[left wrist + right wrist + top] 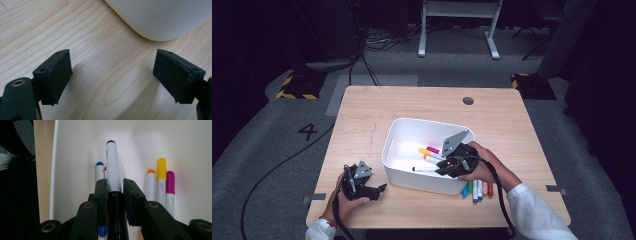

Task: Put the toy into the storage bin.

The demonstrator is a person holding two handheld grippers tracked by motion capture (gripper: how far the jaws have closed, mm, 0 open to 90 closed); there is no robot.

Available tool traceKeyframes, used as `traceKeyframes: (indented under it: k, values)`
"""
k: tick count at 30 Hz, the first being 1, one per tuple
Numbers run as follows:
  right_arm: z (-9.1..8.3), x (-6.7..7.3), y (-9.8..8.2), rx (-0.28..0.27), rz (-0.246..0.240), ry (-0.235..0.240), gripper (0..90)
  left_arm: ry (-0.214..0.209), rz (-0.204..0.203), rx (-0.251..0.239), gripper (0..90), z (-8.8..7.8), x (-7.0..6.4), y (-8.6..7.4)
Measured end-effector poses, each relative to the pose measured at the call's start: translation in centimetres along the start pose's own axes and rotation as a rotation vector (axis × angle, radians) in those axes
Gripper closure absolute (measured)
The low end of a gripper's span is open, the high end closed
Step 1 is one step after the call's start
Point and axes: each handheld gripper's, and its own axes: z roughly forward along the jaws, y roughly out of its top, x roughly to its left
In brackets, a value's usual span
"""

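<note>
A white bin (pixel 398 172) stands on the wooden table (pixel 362 115) with several markers inside. My right gripper (pixel 443 168) reaches into the bin from its right side and is shut on a black-capped white marker (pixel 113 170), which points away along the bin floor (pixel 140 142). Beside it lie a blue-capped marker (pixel 99 170), an orange one (pixel 150 182), a yellow one (pixel 161 177) and a magenta one (pixel 170 185). My left gripper (pixel 382 188) rests low at the bin's near left corner, open, with bare table (pixel 107 82) between its pads (pixel 58 75).
More markers (pixel 476 190) lie on the table just right of the bin's near corner, under the right hand. A dark round hole (pixel 468 100) sits near the table's far edge. The bin's rounded corner (pixel 160 20) is close ahead of the left gripper.
</note>
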Motion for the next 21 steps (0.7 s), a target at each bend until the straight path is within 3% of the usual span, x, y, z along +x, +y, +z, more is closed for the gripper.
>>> traceKeyframes:
  k: [8,21]
  values:
    - [-0.1,0.1,-0.1,-0.016,0.008,-0.004,73.9,0.000,0.000,0.000,15.5,0.0,0.0,0.0]
    - [-2.1,-0.2,-0.4,-0.109,0.051,-0.103,63.4,0.000,-0.001,0.000,15.5,0.0,0.0,0.0]
